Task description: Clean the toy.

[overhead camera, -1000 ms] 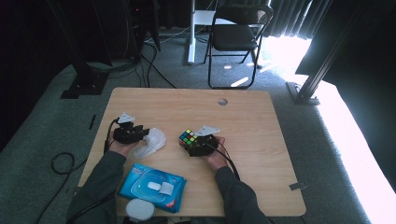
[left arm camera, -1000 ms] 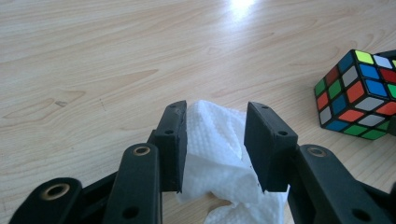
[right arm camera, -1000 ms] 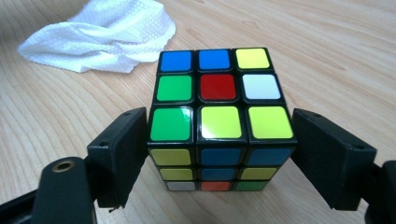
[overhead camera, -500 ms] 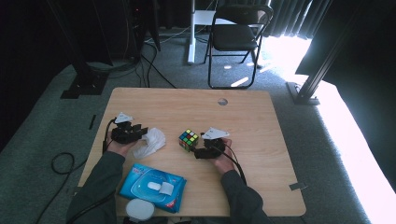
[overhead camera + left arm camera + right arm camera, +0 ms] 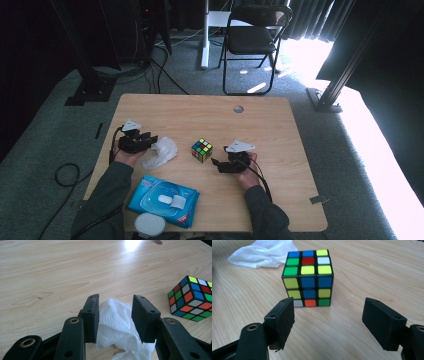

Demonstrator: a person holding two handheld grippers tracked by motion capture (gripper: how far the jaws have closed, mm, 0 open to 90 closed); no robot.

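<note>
Tabletop from the high view: light wood, person's forearms coming in from the bottom edge. Left gripper sits at the left side, its tip touching a crumpled white tissue. Rubik's cube stands alone near the middle of the tabletop, between the two grippers, touching neither. Right gripper lies just beside the cube on its near-right side, apart from it, pointing toward it. Blue wet-wipe pack lies flat near the front edge below the tissue, with a round white lid-like object just in front of it at the edge; can't tell what that is. Black folding chair stands on the carpet beyond the tabletop. Left gripper view: the fingers stand partly open with the tissue bunched between them; the left pad touches the paper, the right pad looks just clear of it, so a firm pinch can't be confirmed. Cube is off to the right, well clear of the tissue. Right gripper view: the fingers are wide apart with nothing between them, jaws have just been closing somewhat. Cube sits upright ahead of the tips, not touched, bare wood in the gap. Tissue lies behind the cube at upper left.
</note>
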